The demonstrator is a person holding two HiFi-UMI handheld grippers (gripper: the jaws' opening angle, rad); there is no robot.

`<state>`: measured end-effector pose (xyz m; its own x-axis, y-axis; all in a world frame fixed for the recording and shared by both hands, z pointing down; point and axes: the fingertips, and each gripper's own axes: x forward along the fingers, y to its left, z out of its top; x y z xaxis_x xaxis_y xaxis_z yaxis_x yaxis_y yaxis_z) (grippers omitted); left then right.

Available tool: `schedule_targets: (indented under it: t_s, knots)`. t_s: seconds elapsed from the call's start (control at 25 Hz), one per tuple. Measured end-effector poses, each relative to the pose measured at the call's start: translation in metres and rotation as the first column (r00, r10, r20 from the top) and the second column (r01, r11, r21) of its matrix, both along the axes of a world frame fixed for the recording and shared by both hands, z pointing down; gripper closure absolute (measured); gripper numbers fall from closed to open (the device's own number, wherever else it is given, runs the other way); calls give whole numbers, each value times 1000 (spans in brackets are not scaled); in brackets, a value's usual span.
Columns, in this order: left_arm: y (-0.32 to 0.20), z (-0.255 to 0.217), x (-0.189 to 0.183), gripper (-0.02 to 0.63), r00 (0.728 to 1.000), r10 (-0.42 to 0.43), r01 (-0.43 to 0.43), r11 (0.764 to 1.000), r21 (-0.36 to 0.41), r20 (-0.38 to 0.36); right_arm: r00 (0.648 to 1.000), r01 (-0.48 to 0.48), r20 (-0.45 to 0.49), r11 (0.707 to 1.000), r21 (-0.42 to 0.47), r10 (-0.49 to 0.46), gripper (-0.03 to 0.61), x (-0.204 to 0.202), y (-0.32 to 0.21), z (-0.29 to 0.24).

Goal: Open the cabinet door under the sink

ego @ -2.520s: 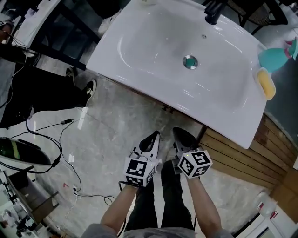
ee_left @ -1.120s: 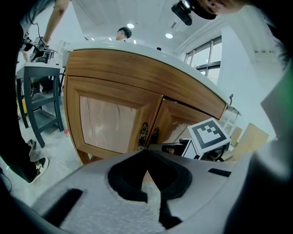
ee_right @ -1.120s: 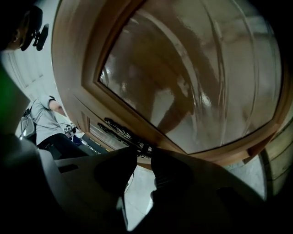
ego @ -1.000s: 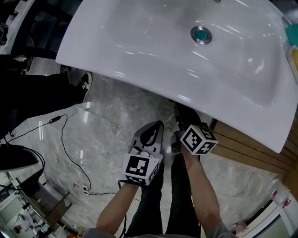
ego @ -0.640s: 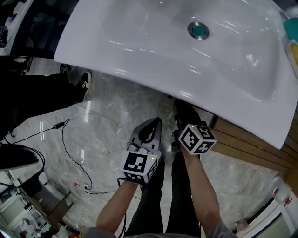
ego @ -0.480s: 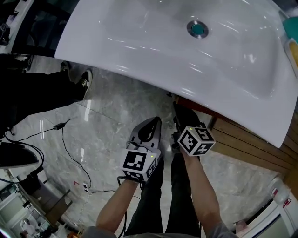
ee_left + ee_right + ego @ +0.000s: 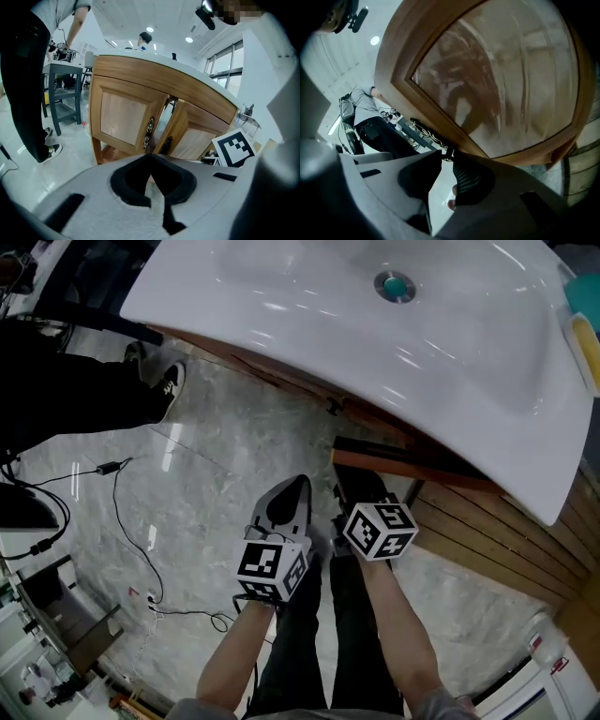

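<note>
Right hand-held gripper (image 7: 447, 157) seemingly clamps the dark ornate handle (image 7: 429, 136) on the wooden cabinet door (image 7: 497, 79) dead ahead; left hand-held gripper (image 7: 150, 161) clenched empty, alongside.

A glossy grey marbled floor (image 7: 234, 446) is crossed by black cables (image 7: 108, 468); tall windows (image 7: 225, 63) are seen below round recessed ceiling lights (image 7: 150, 29).

Wooden cabinet door (image 7: 197, 140) under the sink (image 7: 375, 343): pale panel, dark ornate handle (image 7: 429, 133), swung partly open toward me.
</note>
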<state>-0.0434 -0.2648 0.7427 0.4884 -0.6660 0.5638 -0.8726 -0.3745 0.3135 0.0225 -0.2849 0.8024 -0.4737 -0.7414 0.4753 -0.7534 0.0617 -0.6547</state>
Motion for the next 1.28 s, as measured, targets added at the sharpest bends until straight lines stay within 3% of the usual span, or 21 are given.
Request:
schedule_targets:
  t_s: [0.32, 0.84, 1.28]
  knots:
    - [43, 10, -14, 607, 998, -56, 56, 998, -25, -29, 998, 58, -12, 998, 14, -58, 499, -8, 38, 0]
    - [115, 2, -18, 607, 998, -44, 44, 999, 14, -46, 995, 95, -32, 995, 33, -94, 497, 0, 111, 1]
    - [170, 10, -11, 607, 998, -43, 43, 999, -2, -56, 969, 235, -92, 971, 38, -230, 497, 14, 163, 1]
